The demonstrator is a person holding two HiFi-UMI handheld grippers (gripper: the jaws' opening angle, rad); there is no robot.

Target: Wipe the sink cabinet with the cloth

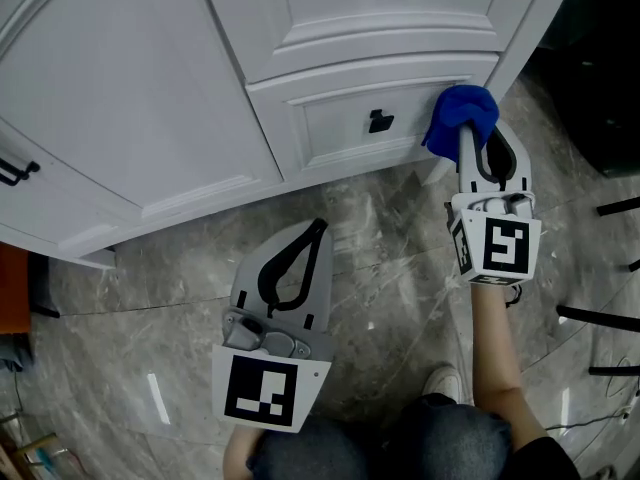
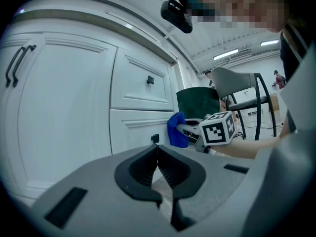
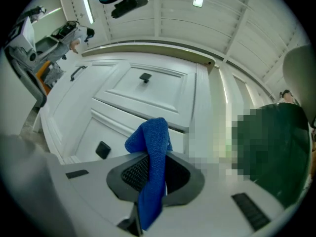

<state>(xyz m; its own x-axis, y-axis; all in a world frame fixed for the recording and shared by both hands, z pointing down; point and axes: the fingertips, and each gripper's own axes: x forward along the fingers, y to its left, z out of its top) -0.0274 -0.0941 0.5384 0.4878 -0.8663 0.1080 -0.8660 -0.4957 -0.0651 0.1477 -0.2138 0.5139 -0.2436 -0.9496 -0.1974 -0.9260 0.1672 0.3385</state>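
The right gripper (image 1: 470, 140) is clamped on the blue cloth (image 1: 460, 113), which bunches over its tips and rests against the white cabinet (image 1: 150, 98) at the right end of the lower drawer (image 1: 340, 133), close to the cabinet's corner post. In the right gripper view the cloth (image 3: 154, 167) runs as a folded strip between the dark ribbed pads of that gripper (image 3: 153, 162), rising past the tips and hanging out toward the camera. The drawer's small black knob (image 1: 380, 121) sits to the left of the cloth, apart from it. The left gripper (image 1: 318, 230) hangs lower over the grey marbled floor (image 1: 390, 268), pointing at the cabinet's base but not touching it. Its own view shows that gripper (image 2: 158, 154) with jaws meeting at the tips and nothing between them (only a sliver of floor shows through the gap behind the tips). From that same view the cloth (image 2: 177, 130) looks pressed to the drawer's right edge, with the right gripper (image 2: 190, 129) reaching in from the right. A black bar handle (image 1: 15, 173) marks the cabinet door at far left. The person's forearm (image 1: 497, 338) extends behind the right gripper, and a light shoe (image 1: 440, 380) stands on the floor below.
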